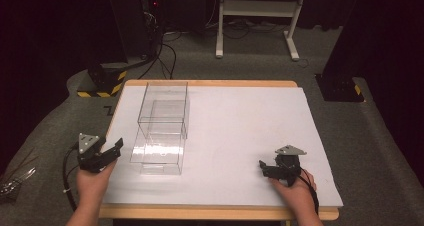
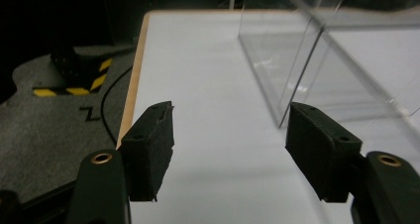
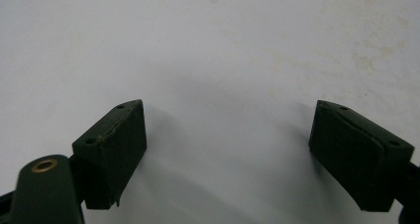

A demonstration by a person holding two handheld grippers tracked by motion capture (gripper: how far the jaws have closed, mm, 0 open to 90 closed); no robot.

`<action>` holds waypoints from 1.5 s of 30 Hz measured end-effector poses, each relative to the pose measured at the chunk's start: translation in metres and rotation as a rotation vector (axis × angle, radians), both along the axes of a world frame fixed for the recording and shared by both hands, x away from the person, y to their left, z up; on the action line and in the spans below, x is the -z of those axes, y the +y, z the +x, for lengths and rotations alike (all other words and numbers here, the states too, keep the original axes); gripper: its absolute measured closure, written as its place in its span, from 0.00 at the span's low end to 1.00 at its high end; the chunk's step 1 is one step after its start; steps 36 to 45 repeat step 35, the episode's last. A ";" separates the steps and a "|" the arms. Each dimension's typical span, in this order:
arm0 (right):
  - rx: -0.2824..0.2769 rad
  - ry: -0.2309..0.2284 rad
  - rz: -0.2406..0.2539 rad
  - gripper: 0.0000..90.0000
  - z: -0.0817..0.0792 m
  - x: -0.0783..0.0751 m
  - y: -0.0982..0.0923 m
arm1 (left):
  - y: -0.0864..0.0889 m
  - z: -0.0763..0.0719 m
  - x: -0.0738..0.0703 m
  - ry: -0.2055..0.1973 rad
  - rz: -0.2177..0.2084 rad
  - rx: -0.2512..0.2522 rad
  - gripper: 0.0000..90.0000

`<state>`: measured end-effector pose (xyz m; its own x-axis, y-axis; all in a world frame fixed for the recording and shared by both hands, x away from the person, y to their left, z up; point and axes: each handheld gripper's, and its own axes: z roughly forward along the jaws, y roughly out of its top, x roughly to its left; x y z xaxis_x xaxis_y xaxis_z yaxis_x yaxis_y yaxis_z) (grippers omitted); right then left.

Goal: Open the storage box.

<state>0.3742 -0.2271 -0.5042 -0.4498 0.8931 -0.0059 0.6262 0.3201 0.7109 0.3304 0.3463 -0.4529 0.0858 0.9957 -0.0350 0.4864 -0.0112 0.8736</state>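
Left gripper: jaws parted with a clear gap, nothing between the pads, only bare white tabletop showing through. It sits at the left edge of the table, held in the person's left hand, and points toward the nearer of two clear boxes. The grey three-cornered plate on its top faces up in the high view.

Right gripper: jaws spread wide, empty, white surface between them. In the high view it rests low near the front right part of the table, held in the right hand, aimed to the left.

Near clear box: transparent, rectangular, on the table just beside the left gripper's jaw tips, apart from them. In the left gripper view its corner edge stands ahead and to the right of the right jaw.

Far clear box: transparent, taller, directly behind the near one; whether the two touch cannot be told.

Table: white top with a wooden rim.

Surroundings: grey carpet, a black-and-yellow striped base beyond the table's far left corner, black cables, a white frame at the back.
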 end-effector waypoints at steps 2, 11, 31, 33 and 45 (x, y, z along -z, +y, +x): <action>0.002 0.002 0.002 0.16 0.000 0.000 0.000 | 0.004 0.000 0.011 0.042 -0.001 0.003 0.39; 0.001 0.001 0.001 0.16 0.000 0.000 0.000 | 0.007 -0.001 0.048 0.187 0.050 0.014 0.35; 0.004 0.001 -0.004 0.16 0.000 0.000 0.001 | 0.003 0.004 0.052 0.249 0.081 0.034 0.29; 0.004 0.001 -0.004 0.16 0.000 0.000 0.001 | 0.003 0.004 0.052 0.249 0.081 0.035 0.29; 0.004 0.001 -0.004 0.16 0.000 0.000 0.001 | 0.003 0.004 0.052 0.248 0.081 0.035 0.29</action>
